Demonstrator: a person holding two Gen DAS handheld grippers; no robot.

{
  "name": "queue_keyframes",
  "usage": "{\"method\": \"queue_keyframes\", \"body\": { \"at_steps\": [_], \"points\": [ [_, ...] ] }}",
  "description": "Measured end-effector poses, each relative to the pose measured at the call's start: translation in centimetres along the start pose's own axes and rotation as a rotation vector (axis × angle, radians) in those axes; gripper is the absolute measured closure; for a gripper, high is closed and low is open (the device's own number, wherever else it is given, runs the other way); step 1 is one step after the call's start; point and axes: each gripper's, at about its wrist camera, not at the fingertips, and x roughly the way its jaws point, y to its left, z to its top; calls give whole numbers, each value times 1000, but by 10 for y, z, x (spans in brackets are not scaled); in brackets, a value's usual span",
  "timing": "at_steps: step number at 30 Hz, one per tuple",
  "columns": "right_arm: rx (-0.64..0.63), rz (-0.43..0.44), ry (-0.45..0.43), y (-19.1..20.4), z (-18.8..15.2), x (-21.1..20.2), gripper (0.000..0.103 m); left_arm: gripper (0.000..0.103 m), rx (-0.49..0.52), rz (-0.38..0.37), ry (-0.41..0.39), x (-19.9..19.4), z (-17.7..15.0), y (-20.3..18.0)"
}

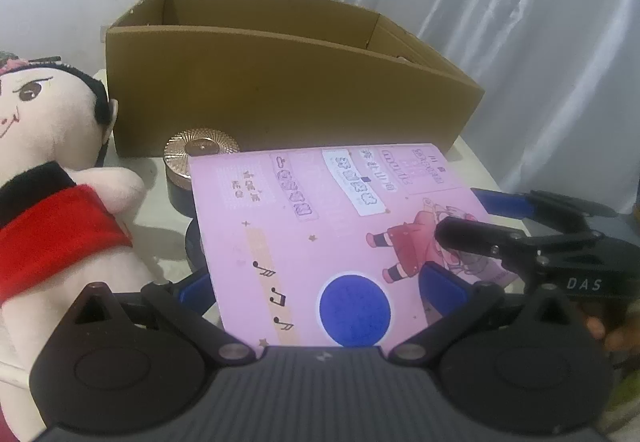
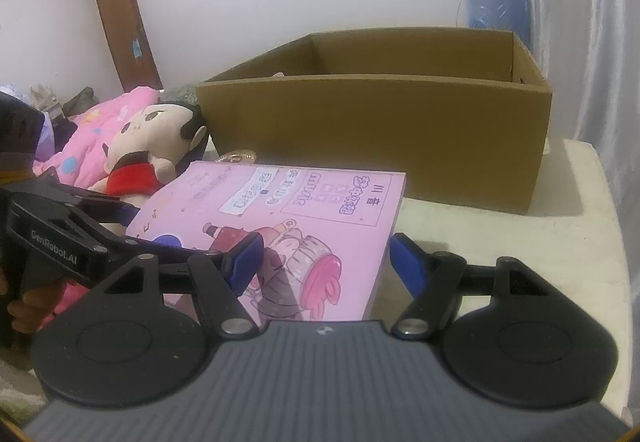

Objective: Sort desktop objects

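Before the box [image 1: 280, 93], angled-down left tongs [image 1: 320, 290] seemingly grip pink book [image 1: 320, 222]; right tongs [image 2: 324, 264] wide.

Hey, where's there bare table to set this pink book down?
Bare table lies right of the pink book, in front of the cardboard box. The left is crowded: the plush doll and a gold-lidded jar sit close together.

The pink printed paper booklet [image 1: 320, 226] has a smooth, faintly glossy cover. The open brown cardboard box [image 1: 280, 97] is matt and dull. The soft plush doll in a red cloth bib [image 1: 52, 209] looks fuzzy. The round jar's ribbed rose-gold metallic lid [image 1: 200, 149] shines. The pale surface [image 2: 500, 242] looks matt.
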Motion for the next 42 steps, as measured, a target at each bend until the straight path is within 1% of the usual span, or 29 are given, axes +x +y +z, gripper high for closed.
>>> {"method": "queue_keyframes", "body": {
  "at_steps": [27,42],
  "points": [
    [3,-13,-23,0,6,-9,33,0,4,8,-7,-4,-3,7],
    [3,-13,-40,1,9,-14,33,0,8,18,-31,-7,-3,8]
  ]
}}
